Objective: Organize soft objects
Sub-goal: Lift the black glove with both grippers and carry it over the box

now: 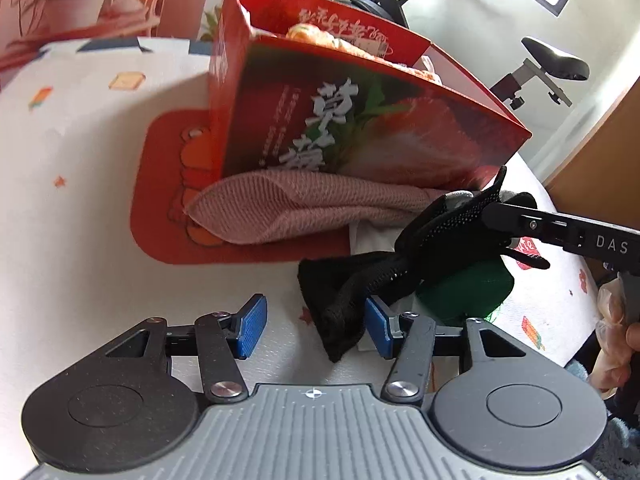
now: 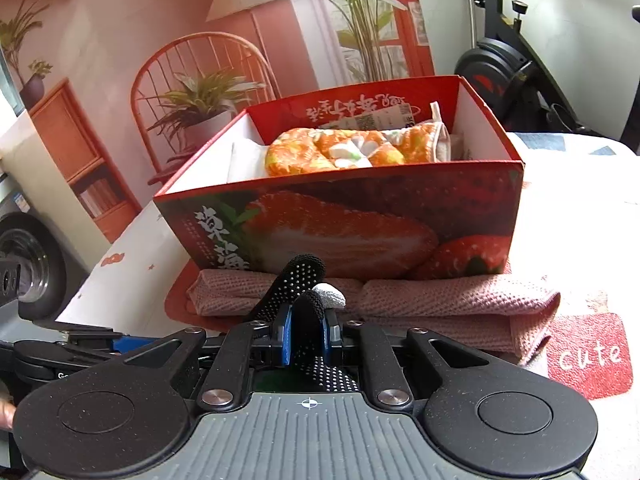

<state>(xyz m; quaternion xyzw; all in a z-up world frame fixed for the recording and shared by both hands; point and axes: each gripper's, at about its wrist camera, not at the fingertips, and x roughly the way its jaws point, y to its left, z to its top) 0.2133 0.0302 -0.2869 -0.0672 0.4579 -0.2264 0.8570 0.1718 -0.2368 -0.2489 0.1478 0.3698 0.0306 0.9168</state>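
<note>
Nearest, left tongs (image 1: pixel 316 330) gaping, blue pads bare, one pad brushing a limp black knit glove (image 1: pixel 340 300) with grip dots, draped over white patterned desk (image 1: pixel 72 168). Right tongs (image 2: pixel 307 334) clamped tight on a finger of that same glove. Just beyond, a folded pink waffle-weave cloth (image 2: pixel 440 300) lying on a red mat (image 1: pixel 160 208), pressed against the front wall of an open red strawberry-print cardboard box (image 2: pixel 360 220). Inside, a quilted orange floral mitt (image 2: pixel 340 152). Open desk left of the box; behind, a printed room backdrop (image 2: pixel 160 40) and exercise bike (image 2: pixel 504 56).
</note>
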